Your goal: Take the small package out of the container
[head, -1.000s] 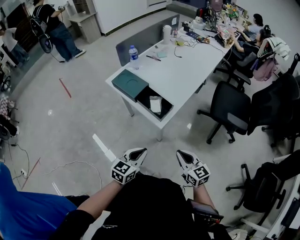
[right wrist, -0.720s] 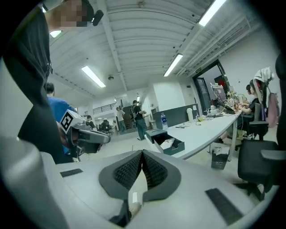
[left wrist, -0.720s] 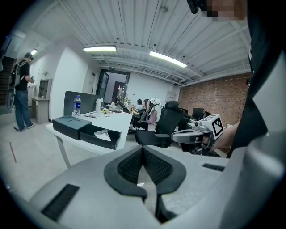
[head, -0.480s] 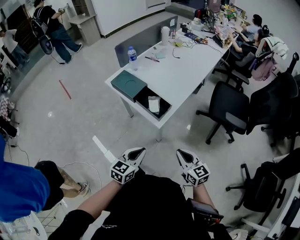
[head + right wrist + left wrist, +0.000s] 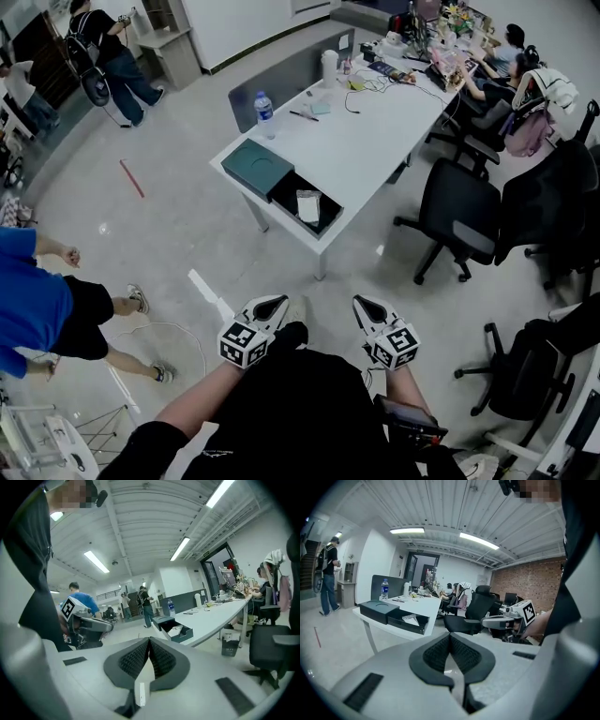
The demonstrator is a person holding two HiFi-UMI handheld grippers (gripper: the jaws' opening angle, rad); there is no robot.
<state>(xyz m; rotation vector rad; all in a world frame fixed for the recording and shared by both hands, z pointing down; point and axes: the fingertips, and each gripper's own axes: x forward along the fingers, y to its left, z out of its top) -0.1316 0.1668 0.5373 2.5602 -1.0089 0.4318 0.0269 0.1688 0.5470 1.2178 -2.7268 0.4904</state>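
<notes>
An open black container (image 5: 322,217) sits at the near corner of a white table (image 5: 366,150), well ahead of me. A small white package (image 5: 307,206) lies inside it. Its dark green lid (image 5: 258,169) rests on the table beside it, to the left. My left gripper (image 5: 269,307) and right gripper (image 5: 367,309) are held close to my body, far from the table, both shut and empty. The left gripper view shows the container (image 5: 405,620) and its package (image 5: 410,618) beyond the closed left gripper (image 5: 450,637). In the right gripper view the container (image 5: 183,633) lies beyond the closed right gripper (image 5: 149,641).
A water bottle (image 5: 265,108) and desk clutter stand farther back on the table. Black office chairs (image 5: 464,220) line its right side. A person in blue (image 5: 37,309) walks at the left. A cable (image 5: 159,328) and white tape (image 5: 208,292) lie on the floor.
The person in blue has walked from the lower left corner up along the left edge. Both grippers stay where they were.
</notes>
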